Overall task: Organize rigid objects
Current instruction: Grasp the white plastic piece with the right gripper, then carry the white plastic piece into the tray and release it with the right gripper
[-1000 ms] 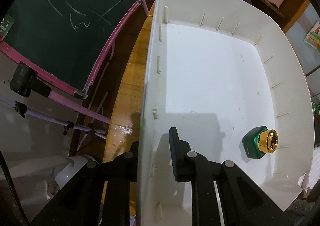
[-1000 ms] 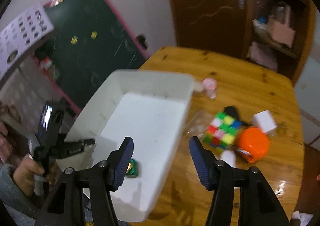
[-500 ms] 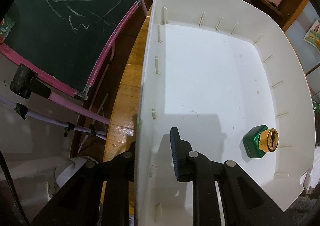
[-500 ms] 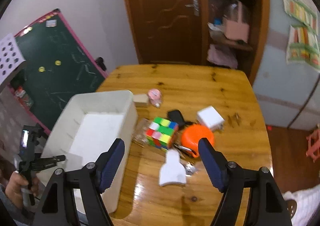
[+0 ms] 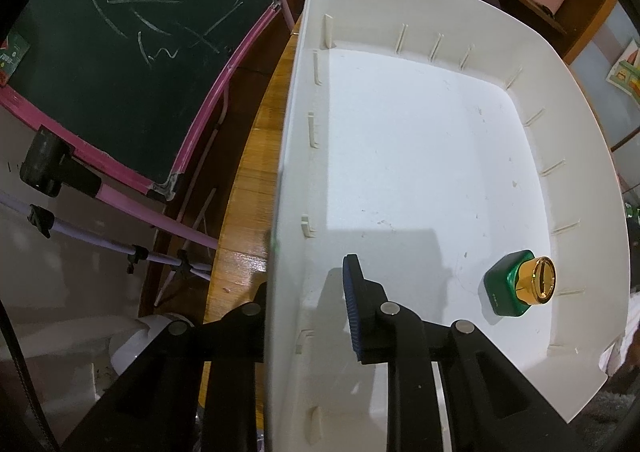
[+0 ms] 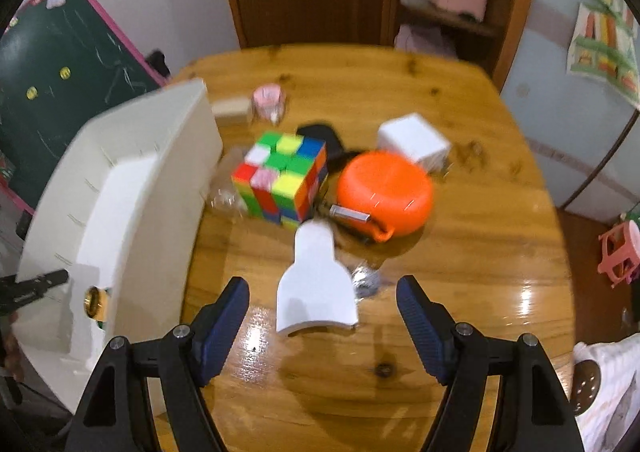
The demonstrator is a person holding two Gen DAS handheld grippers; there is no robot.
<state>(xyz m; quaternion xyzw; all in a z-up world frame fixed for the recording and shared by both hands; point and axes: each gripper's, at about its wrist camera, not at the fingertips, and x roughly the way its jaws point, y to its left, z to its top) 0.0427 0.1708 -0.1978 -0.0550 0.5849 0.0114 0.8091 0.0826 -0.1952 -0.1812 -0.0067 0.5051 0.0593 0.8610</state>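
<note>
The white scoop-shaped piece (image 6: 316, 284) lies flat on the desk (image 6: 460, 252). Its long axis runs from the near edge of the right wrist view toward the far side. The narrow neck points away, toward the colour cube (image 6: 280, 182); the wide flared end faces the camera. The surface is plain matt white with a curved lower rim.

The right hand-held gripper (image 6: 322, 326) hangs above the flared end. Its jaws stand wide apart, one on each side of the piece, and touch nothing. The jaws have just been opening, with nothing clamped between them.

Beyond the neck lies a cluster:
- the colour cube, tilted on the desk;
- an orange round container (image 6: 386, 194) just beside the cube, with a small metal object (image 6: 350, 214) at its near edge;
- a white box (image 6: 414, 140) behind the orange container;
- a pink item (image 6: 269, 98) and a beige block (image 6: 230, 110) farther back.

The white bin (image 5: 400, 172) stands at the left edge of the desk. A green bottle with a gold cap (image 5: 520, 284) lies on its side on the bin floor, near the right wall.

The left hand-held gripper (image 5: 308, 292) straddles the near left wall of the bin, one finger inside and one outside. Its jaws have just been easing open, and whether the pads press on the wall cannot be determined.
</note>
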